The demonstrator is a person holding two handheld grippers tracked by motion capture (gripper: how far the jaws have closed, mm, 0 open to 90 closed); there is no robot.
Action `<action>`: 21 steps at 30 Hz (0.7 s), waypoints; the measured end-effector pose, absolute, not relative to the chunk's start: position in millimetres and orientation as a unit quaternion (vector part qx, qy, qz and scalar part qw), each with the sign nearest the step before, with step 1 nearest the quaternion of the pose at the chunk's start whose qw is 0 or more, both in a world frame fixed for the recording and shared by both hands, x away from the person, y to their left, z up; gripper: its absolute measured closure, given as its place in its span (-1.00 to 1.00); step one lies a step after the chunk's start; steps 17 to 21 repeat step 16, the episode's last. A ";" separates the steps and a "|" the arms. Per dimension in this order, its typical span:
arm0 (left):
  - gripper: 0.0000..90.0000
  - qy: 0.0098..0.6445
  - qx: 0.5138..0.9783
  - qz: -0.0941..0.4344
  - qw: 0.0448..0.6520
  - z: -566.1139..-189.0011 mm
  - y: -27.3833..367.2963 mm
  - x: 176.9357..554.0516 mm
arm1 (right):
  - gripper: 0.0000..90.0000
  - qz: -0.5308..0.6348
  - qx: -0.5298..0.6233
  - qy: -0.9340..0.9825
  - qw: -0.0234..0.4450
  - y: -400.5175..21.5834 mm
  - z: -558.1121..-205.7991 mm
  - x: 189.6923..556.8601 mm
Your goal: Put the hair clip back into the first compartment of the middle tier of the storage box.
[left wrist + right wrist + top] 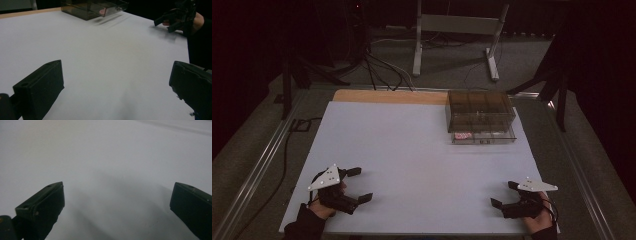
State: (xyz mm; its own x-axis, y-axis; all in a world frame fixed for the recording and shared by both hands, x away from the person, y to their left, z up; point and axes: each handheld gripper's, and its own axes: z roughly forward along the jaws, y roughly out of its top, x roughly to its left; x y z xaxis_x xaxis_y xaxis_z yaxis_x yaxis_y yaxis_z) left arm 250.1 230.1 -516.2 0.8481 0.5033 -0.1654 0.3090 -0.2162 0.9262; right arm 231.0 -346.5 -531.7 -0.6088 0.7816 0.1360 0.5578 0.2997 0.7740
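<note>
Smoky clear drawer box [481, 117] sits far beyond both released hand-held grippers, left [360, 184] and right [504, 193].

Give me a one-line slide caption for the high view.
Two open hand-held grippers, left and right, rest at the near corners of a white table; a smoky transparent plastic drawer box sits far right.

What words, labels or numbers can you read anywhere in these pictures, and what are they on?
No text can be read in any view.
The red and white item in the drawer of the smoky clear box may carry print, but it is too small and blurred to read.
The box itself, the white tabletop, the left gripper and the right gripper show no lettering.
</note>
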 end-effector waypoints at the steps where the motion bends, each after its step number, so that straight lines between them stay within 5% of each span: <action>1: -0.99 0.262 0.775 0.086 0.568 -516.3 230.1 250.2 | -1.00 0.413 0.420 0.797 0.134 -346.0 -532.0 231.6; 21: -0.99 0.260 0.777 0.087 0.567 -516.3 229.7 250.2 | -1.00 0.407 0.430 0.796 0.126 -346.4 -531.1 233.8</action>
